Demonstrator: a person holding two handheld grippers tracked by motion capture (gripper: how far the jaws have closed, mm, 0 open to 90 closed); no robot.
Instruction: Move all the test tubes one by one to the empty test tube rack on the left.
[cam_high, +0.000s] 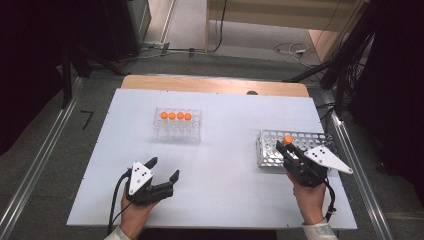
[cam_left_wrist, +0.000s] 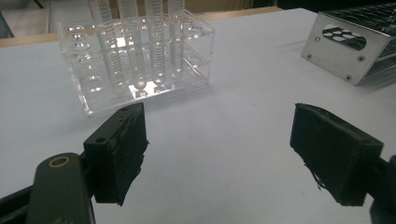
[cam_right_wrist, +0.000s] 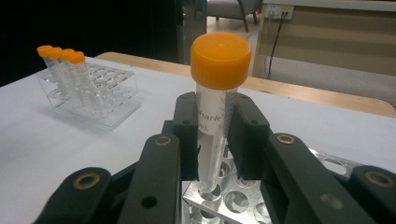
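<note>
The right claw (cam_right_wrist: 217, 140) pinches an upright orange-capped clear plastic tube (cam_right_wrist: 217, 107) over the perforated metal rack (cam_high: 270, 150). The left claw (cam_high: 162, 170) hovers spread above the white table (cam_high: 225, 175), empty.

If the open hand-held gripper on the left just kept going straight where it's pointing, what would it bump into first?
Probably the clear plastic tube rack. The left hand-held gripper points across bare white table toward it, with its jaws wide apart. The rack sits slightly off to one side, so it might only clip the rack's corner.

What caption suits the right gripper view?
Right gripper clamps an orange-capped tube above a metal rack.
</note>
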